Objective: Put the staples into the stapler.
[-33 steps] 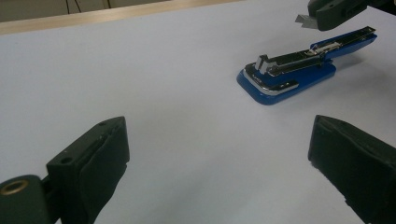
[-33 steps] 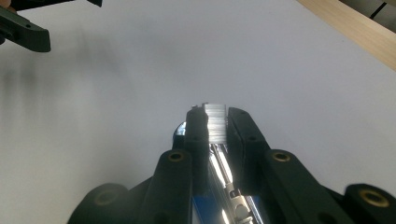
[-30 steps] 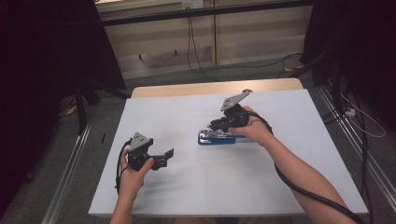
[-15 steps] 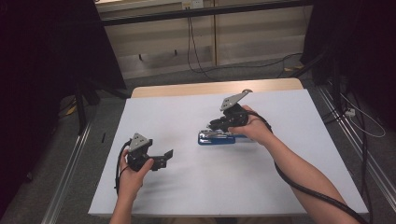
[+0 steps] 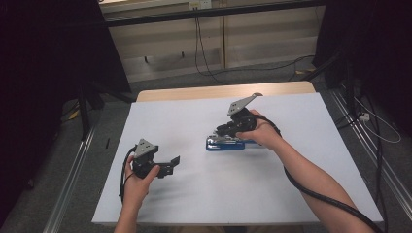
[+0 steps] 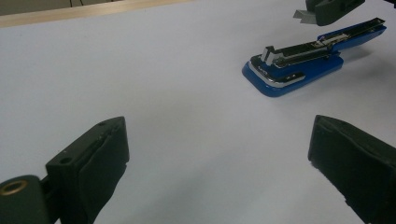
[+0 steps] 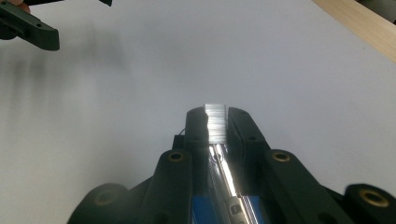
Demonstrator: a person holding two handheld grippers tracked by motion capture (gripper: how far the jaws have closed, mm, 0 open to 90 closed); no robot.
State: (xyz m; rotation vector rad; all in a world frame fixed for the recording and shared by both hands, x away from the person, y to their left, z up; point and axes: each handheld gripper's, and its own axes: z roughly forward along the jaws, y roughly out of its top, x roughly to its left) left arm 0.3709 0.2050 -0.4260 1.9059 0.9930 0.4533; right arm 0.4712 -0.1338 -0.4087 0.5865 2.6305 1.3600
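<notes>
Setting: a lab or recording bay, not a home. One table (image 5: 145, 194) under a plain white sheet, its wooden edge (image 5: 194, 92) bare at 12 o'clock; dark curtains (image 5: 43, 73) at 9 to 11 o'clock and again at 1 to 3 o'clock. Grey floor (image 5: 272, 68) at 12 o'clock with loose black cables (image 5: 197, 39) trailing down pale panelling (image 5: 160, 48); metal rails (image 5: 73, 170) flank the table at 8 and 4 o'clock.

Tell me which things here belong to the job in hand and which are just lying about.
In the job:
- open blue metal stapler
- silver strip of staples, pinched in the right claw
- left claw, open, waiting

Lying about:
- white sheet covering the table
- black cables on the floor
</notes>
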